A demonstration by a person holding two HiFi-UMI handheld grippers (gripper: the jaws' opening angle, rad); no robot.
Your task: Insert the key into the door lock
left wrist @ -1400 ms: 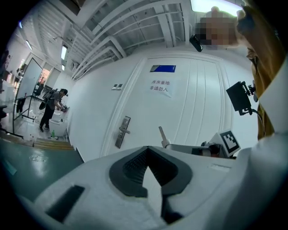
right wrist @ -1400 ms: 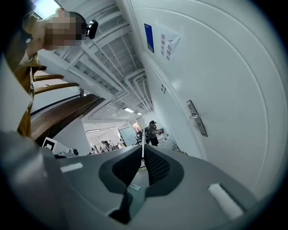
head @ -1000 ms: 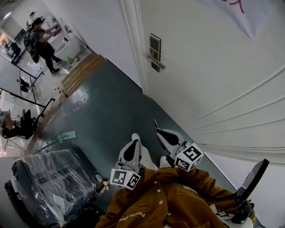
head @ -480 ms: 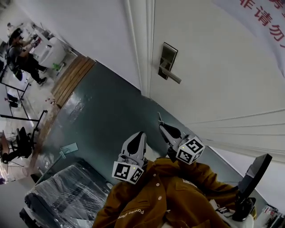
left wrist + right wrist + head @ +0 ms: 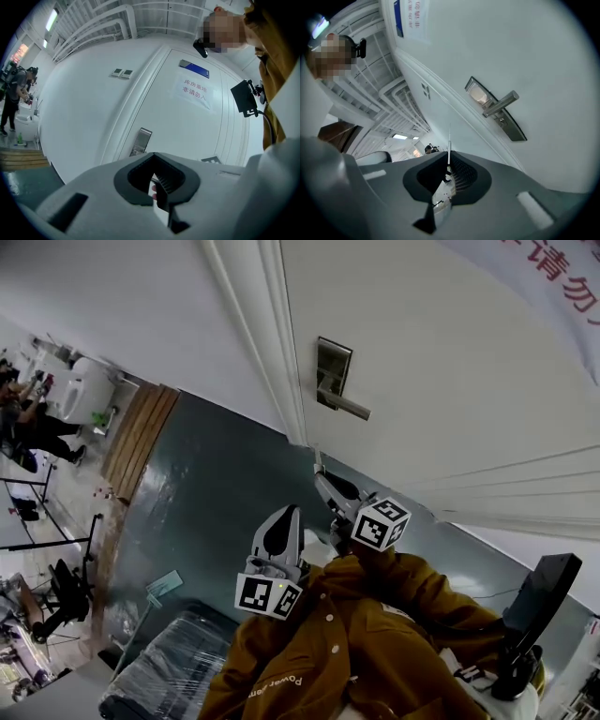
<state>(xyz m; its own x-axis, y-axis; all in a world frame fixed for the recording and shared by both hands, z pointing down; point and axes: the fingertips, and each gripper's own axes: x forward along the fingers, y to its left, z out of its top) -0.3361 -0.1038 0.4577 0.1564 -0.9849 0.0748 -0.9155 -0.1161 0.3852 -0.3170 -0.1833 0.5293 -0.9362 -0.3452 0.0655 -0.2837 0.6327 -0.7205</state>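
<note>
Right tongs [image 5: 449,165] are clenched on the key [image 5: 449,146], whose thin blade stands straight out past the jaw tips. In the head view the key [image 5: 316,461] points toward the door but touches nothing, with the right tongs [image 5: 322,480] below the lock and apart from it. The door lock [image 5: 494,115] is a tall metal plate with a lever handle [image 5: 501,103] and a small round keyhole [image 5: 502,120] just under the lever. It is mounted on a white door [image 5: 450,362], near the frame edge. Left tongs [image 5: 157,182] have their jaws drawn together to a thin slit, grasping nothing. In the head view the left tongs [image 5: 289,514] sit beside the right, further from the door, over a grey-green floor [image 5: 216,493]. Both emerge from brown jacket sleeves [image 5: 375,634]. A paper notice [image 5: 194,90] with red characters hangs higher on the door. A person [image 5: 28,423] stands far off at the left.
</note>
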